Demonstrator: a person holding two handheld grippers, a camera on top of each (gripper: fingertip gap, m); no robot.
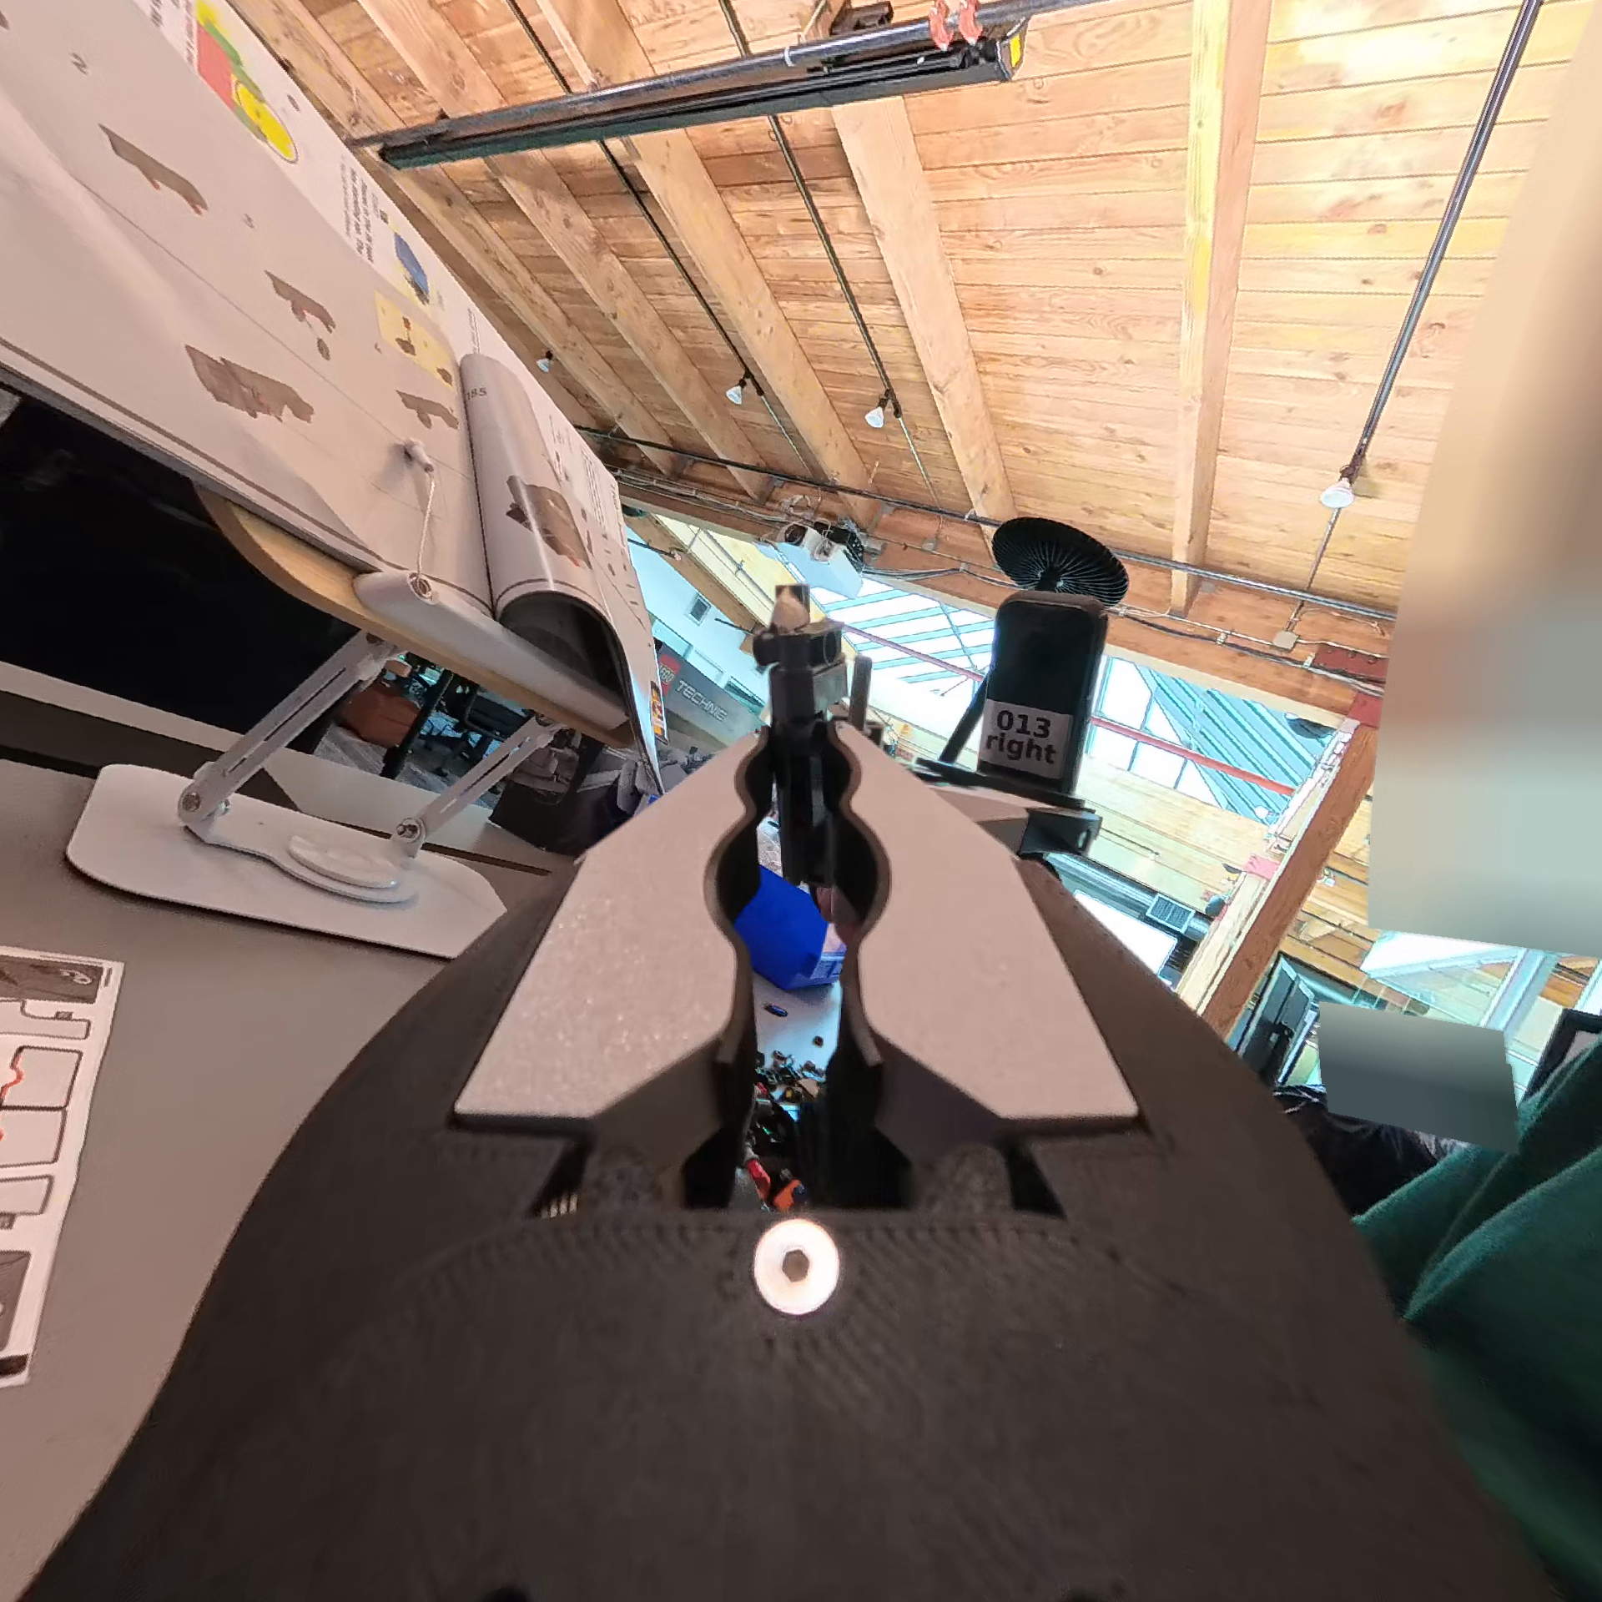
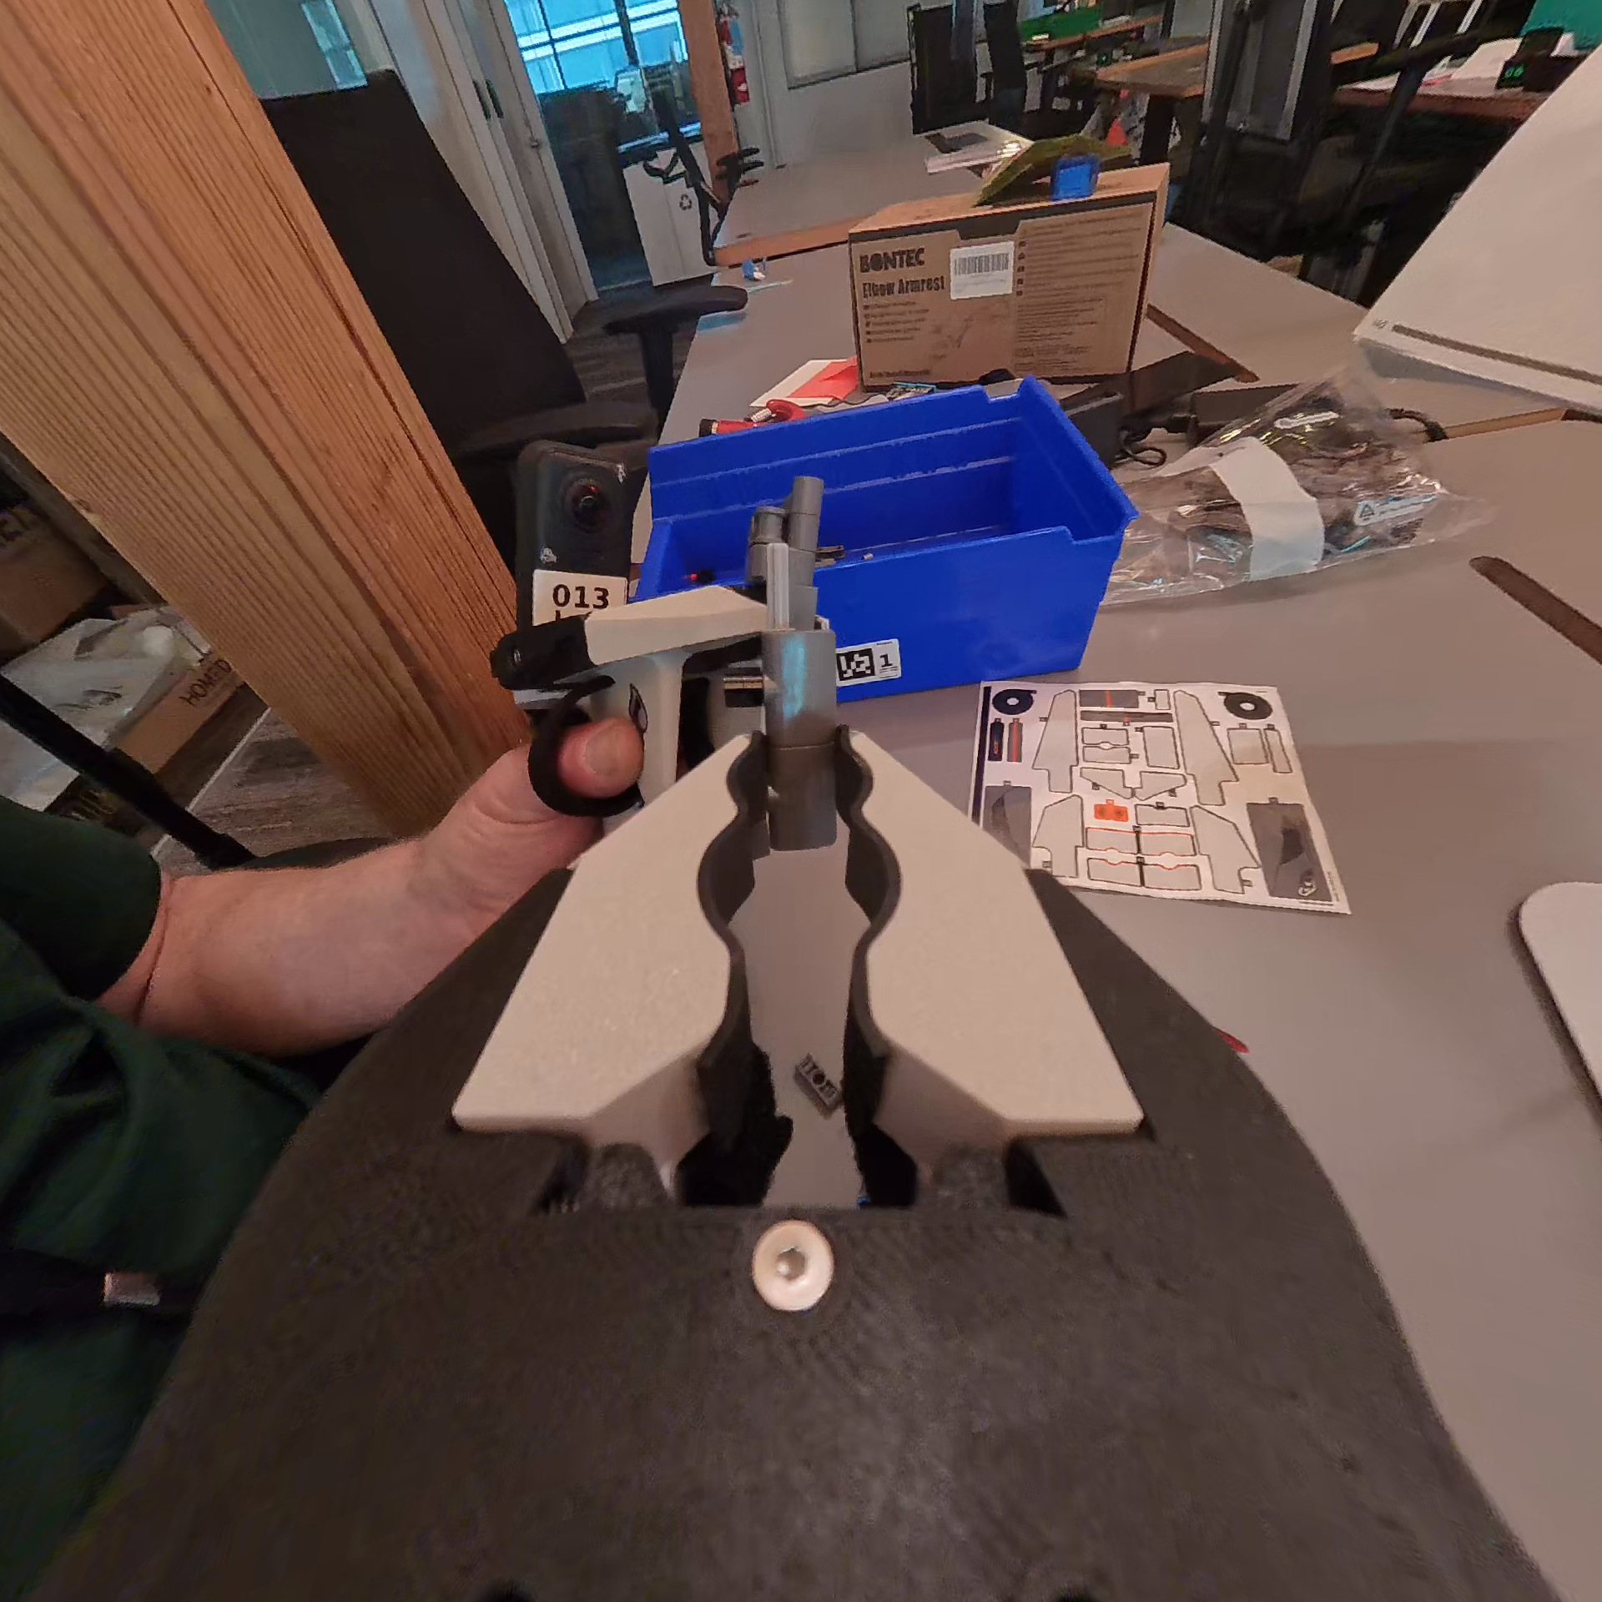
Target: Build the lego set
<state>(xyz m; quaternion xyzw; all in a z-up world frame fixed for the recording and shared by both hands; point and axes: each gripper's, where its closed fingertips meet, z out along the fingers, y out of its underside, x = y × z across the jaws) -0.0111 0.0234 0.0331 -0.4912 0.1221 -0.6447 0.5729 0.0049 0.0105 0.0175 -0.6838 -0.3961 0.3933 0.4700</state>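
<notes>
My left gripper (image 1: 797,747) is shut on a slim dark lego assembly (image 1: 793,667) that sticks up past its fingertips. My right gripper (image 2: 799,756) is shut on the lower, dark grey end of a grey lego assembly (image 2: 793,685). In the right wrist view the left gripper (image 2: 770,621) comes in from the left, held by a hand (image 2: 520,823). Its tips meet the lighter upper part of that assembly (image 2: 784,563). The right gripper's camera (image 1: 1045,676) stands just behind the piece in the left wrist view. Both are held above the grey table (image 2: 1300,1084).
A blue bin (image 2: 954,555) stands behind the grippers, with a cardboard box (image 2: 1006,295) and a plastic bag of parts (image 2: 1283,494) farther back. A sticker sheet (image 2: 1153,797) lies to the right. A small grey piece (image 2: 817,1084) lies below. An instruction booklet (image 1: 260,286) rests on a white stand (image 1: 260,858). Left and right tips are no more than a few centimetres apart.
</notes>
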